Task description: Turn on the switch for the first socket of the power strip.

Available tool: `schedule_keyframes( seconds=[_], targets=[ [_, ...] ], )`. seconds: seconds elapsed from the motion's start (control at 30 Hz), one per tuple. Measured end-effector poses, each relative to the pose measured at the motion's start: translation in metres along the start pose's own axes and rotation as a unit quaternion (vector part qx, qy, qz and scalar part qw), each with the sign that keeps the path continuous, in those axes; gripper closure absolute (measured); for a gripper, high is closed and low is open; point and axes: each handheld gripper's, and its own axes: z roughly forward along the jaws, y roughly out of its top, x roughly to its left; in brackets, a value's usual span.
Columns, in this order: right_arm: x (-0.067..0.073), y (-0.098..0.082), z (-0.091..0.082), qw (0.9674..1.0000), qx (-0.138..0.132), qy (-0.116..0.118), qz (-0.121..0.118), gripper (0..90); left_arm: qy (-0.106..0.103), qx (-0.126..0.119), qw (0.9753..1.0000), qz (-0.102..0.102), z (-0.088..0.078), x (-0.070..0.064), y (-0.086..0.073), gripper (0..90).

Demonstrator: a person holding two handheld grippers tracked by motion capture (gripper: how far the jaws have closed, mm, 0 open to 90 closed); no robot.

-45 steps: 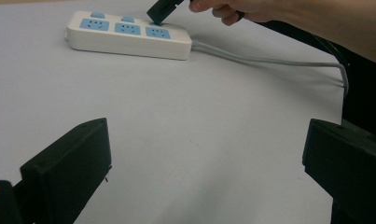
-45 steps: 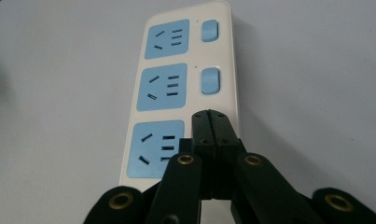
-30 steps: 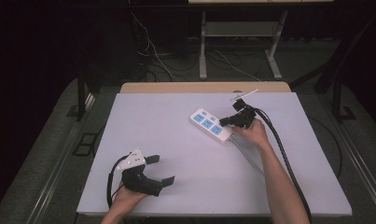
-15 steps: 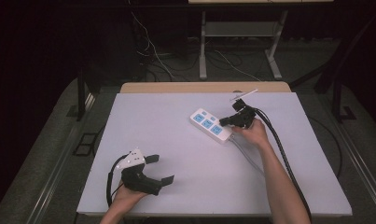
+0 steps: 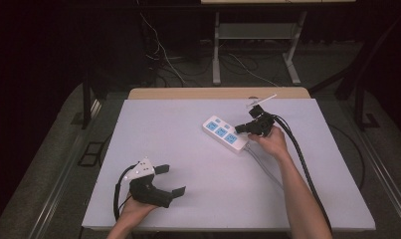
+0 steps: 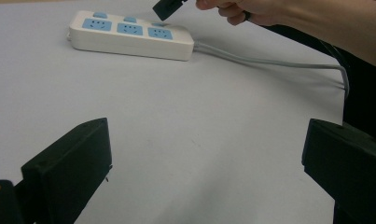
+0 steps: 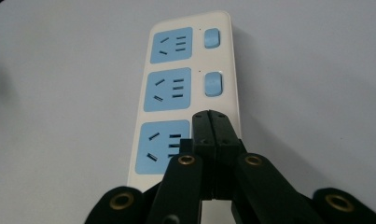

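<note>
High view: a white power strip (image 5: 226, 135) lies right of centre on the surface (image 5: 188, 149). The right claw (image 5: 241, 128), jaws pressed together and empty, is poised over its nearest switch, presumably for pressing. The left claw (image 5: 168, 180) is held wide open, empty, well apart.

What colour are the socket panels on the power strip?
Light blue, set in the white power strip; clearest in the right gripper view.

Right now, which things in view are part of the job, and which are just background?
In play:
- power strip, white with blue sockets
- right gripper, fingers closed over its nearest switch
- left gripper, open, idle near the table edge

Background:
- strip's grey cord
- white table
- floor cables
</note>
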Motion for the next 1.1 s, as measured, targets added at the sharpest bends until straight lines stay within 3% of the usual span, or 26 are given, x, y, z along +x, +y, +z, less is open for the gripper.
schedule_keyframes(
  seconds=[0.23,0.67,0.9,0.97,1.1],
  targets=[
    [0.002,-0.001,-0.012,0.9999,-0.01,0.005,0.002,90.0,0.001,0.0,1.0,0.001,0.0,0.0,0.0,0.1],
    [0.007,-0.007,-0.052,0.9994,-0.034,-0.01,0.004,88.1,0.002,-0.003,1.0,-0.001,0.001,-0.002,-0.001,0.3],
    [0.01,-0.016,-0.07,0.9981,-0.036,-0.045,0.024,58.7,0.003,-0.003,1.0,-0.001,0.002,-0.003,-0.001,0.6],
    [0.012,-0.019,-0.076,0.9977,-0.043,-0.044,0.03,51.1,0.004,-0.004,1.0,-0.001,0.002,-0.003,-0.001,0.8],
    [0.017,-0.026,-0.087,0.9969,-0.047,-0.047,0.042,27.2,0.004,-0.005,1.0,0.0,0.002,-0.003,-0.001,1.0]
  ],
)
